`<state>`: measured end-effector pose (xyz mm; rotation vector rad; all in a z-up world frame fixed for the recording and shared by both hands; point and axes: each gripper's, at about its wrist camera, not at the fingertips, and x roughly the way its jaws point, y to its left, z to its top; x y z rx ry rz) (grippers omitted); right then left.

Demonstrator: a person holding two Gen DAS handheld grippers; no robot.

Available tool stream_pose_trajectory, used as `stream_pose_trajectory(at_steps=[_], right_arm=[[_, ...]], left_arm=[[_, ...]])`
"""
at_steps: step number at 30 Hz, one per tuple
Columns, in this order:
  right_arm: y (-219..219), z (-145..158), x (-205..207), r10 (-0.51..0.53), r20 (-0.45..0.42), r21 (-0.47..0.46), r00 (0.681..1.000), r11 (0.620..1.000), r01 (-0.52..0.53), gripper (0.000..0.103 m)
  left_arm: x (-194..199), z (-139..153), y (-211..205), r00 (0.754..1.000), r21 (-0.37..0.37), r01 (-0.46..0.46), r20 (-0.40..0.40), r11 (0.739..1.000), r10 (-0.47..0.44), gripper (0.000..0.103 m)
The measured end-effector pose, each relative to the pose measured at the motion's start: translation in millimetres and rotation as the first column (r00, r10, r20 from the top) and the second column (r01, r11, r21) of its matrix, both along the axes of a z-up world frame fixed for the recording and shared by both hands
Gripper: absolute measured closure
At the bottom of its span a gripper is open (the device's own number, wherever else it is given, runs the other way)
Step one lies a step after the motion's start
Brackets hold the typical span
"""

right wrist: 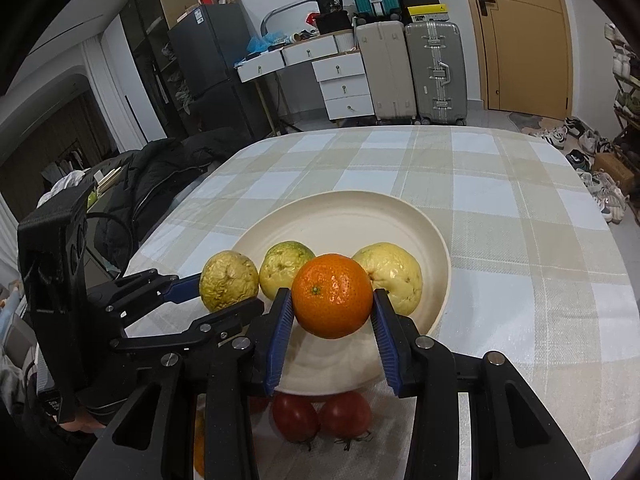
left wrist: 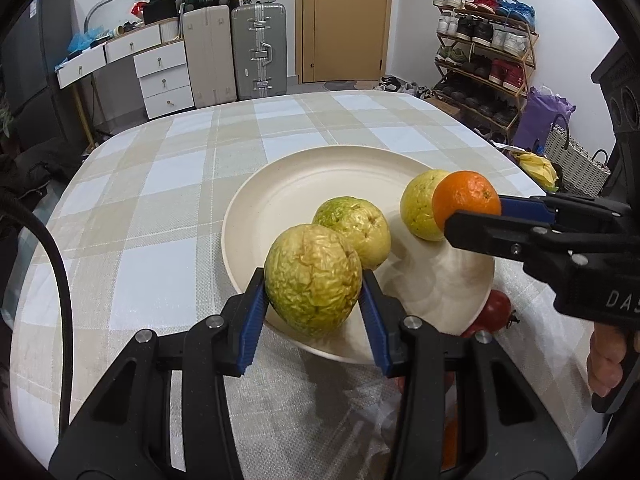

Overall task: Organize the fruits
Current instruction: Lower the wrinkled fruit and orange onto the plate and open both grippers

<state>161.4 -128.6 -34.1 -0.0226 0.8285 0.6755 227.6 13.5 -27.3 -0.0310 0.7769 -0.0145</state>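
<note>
We have a wrinkled yellow-green guava point(left wrist: 312, 278) clamped between the blue pads of the left gripper point(left wrist: 313, 294), held over the near rim of the cream plate point(left wrist: 256, 200). The right gripper point(right wrist: 332, 318) has its fingers closed on an orange point(right wrist: 332, 295), carried over the plate's near side. Two more guavas already sit on the plate: a greener one point(left wrist: 354, 228) near the middle and a yellower one point(left wrist: 420, 206) further right, partly hidden behind the orange in the left view.

To do this well, we judge that each fruit should come down into a bare patch of the plate, not onto its neighbours. The far half looks free, so we would carry the held guava past the rim and lower it until it rests before letting the pads part, since a round fruit dropped near the edge may roll off.

Below the plate's near rim, two red tomatoes point(right wrist: 320, 416) lie on the checked tablecloth point(right wrist: 520, 280), touching each other; we should keep our gripper bodies from knocking them.
</note>
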Motion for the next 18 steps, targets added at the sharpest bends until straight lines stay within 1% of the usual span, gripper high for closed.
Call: stream_pose_trajectory(at_steps=[10, 18], right_arm=[[2.8, -2.0, 12.7, -0.016, 0.001, 0.005, 1.0, 1.0, 0.016, 0.063], [5.9, -2.3, 26.0, -0.02, 0.0, -0.003, 1.0, 1.0, 0.02, 0.063]], left_arm=[[5.8, 0.3, 7.1, 1.0, -0.022, -0.026, 0.007, 0.999, 0.027, 0.061], [14.8, -1.7, 10.5, 0.999, -0.032, -0.04, -0.006, 0.999, 0.04, 0.061]])
